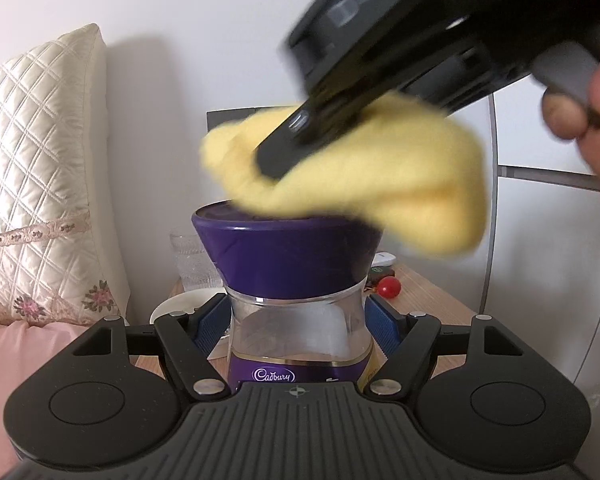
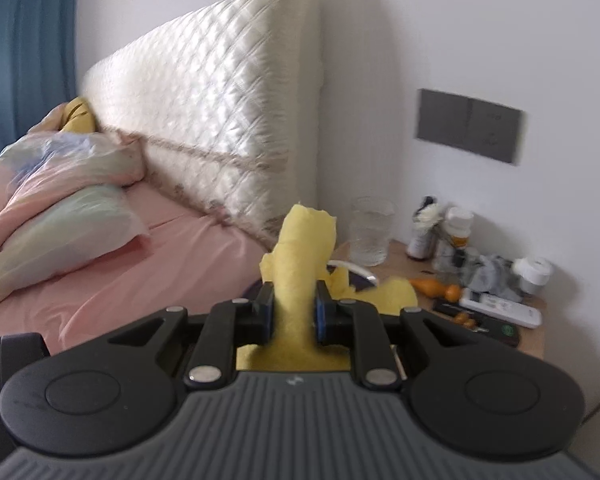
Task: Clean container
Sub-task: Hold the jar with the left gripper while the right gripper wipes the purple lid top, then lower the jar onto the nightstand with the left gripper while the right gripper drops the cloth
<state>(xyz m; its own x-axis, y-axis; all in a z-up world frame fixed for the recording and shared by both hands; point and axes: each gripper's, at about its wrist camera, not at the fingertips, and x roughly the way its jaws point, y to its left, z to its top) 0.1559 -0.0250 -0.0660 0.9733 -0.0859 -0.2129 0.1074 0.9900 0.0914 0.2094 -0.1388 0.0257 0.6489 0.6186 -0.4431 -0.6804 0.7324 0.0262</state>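
Note:
A clear Cadbury jar [image 1: 298, 336] with a purple lid [image 1: 286, 252] stands upright between the blue pads of my left gripper [image 1: 298, 328], which is shut on its glass body. My right gripper [image 2: 293, 306] is shut on a yellow cloth [image 2: 300, 264]. In the left wrist view that cloth [image 1: 380, 184] lies blurred on top of the lid, with the right gripper [image 1: 288, 156] coming down from the upper right. In the right wrist view the cloth hides nearly all of the jar.
A wooden bedside table [image 2: 404, 270] holds a ribbed glass [image 2: 370, 232], small bottles [image 2: 458, 226], a white remote [image 2: 500, 306], orange items and a red ball [image 1: 390, 287]. A quilted cream headboard [image 2: 212, 120] and a pink bed [image 2: 160, 264] lie left. A grey wall switch [image 2: 470, 130] is above.

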